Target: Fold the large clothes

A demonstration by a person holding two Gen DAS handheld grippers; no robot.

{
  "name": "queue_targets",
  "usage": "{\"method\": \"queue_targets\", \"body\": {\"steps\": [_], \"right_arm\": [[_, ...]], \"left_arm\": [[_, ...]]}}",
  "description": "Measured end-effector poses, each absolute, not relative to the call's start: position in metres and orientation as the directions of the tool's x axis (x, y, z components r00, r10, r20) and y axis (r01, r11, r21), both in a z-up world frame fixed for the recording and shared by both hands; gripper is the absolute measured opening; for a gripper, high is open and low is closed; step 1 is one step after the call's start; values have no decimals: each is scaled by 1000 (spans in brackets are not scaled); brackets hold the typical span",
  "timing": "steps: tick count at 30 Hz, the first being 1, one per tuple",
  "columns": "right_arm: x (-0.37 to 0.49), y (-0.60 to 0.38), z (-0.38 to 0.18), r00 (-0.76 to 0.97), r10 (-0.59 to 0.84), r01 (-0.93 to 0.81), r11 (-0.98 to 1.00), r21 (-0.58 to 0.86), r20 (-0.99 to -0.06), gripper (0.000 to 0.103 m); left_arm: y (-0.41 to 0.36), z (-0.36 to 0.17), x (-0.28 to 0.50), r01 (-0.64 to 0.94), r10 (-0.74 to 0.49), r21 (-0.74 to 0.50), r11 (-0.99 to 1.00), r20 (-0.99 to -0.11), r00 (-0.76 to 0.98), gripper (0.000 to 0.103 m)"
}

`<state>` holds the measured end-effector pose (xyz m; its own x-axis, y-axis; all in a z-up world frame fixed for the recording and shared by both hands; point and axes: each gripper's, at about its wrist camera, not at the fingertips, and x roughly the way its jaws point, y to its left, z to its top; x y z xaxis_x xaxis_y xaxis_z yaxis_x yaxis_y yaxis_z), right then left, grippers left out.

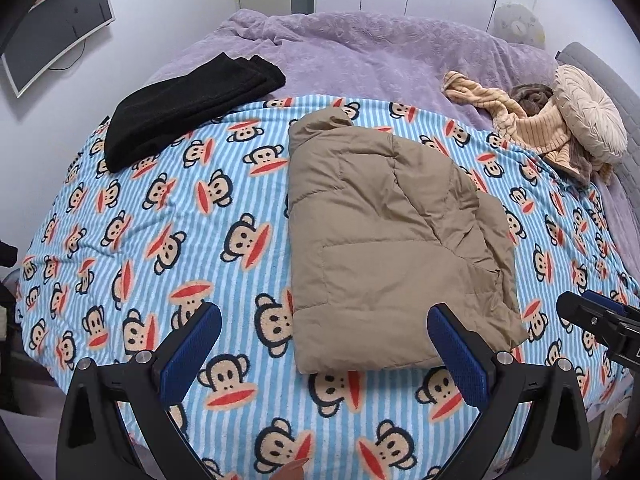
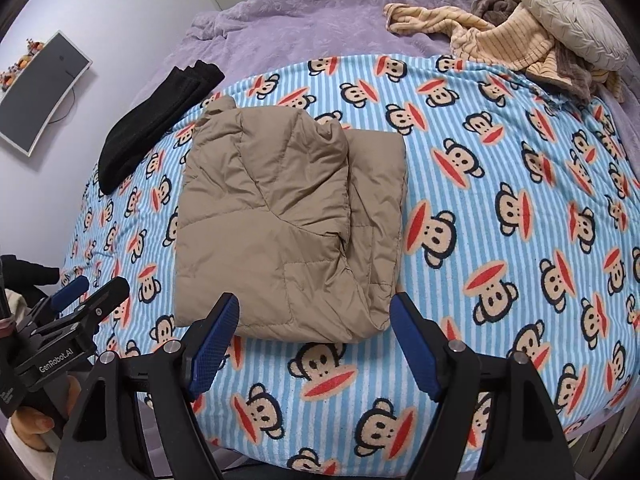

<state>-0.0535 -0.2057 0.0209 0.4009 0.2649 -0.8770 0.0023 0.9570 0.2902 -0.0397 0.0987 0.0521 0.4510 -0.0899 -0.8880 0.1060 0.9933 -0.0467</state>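
A tan puffer jacket [image 1: 384,232] [image 2: 280,208] lies folded into a thick rectangle on the blue striped monkey-print blanket [image 1: 160,220] [image 2: 500,200]. My left gripper [image 1: 324,314] hovers above the jacket's near edge, open, with nothing between its blue pads. My right gripper [image 2: 315,300] also stands open above the near edge of the jacket, holding nothing. The right gripper [image 1: 592,320] shows at the right edge of the left wrist view. The left gripper [image 2: 80,300] shows at the lower left of the right wrist view, with a hand [image 2: 32,424] on it.
A folded black garment [image 1: 188,108] [image 2: 160,116] lies at the back left of the bed. A heap of cream striped clothes [image 1: 520,120] [image 2: 500,40] and a round pillow [image 1: 588,112] sit at the back right on a purple cover [image 1: 360,52]. A monitor [image 1: 60,24] hangs on the left wall.
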Motion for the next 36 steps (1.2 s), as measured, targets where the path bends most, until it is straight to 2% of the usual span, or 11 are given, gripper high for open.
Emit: {"method": "queue_targets", "body": {"steps": [7,19,20,21,36], "right_arm": [[-55,-204,42,466,209,6,971,239,-860,82],[-60,-202,66,544,147,25,981,191,-826,83],[-61,-201,67,550,139,28,982,185,-824,86],[-62,-200,68,554,133,32,983,180,-822,102],[-61,-191,82,576,122,11,988,157,-809,103]], "left_arm": [[102,72,-43,80,-35,7,997,-862,505,103],[108,100,-49,56,-22,11,998,-827,561,103],[109,101,-50,53,-22,10,999,-828,561,103],[109,101,-51,51,-22,7,999,-828,561,103],[111,105,-53,35,-14,7,999,-826,564,103]]}}
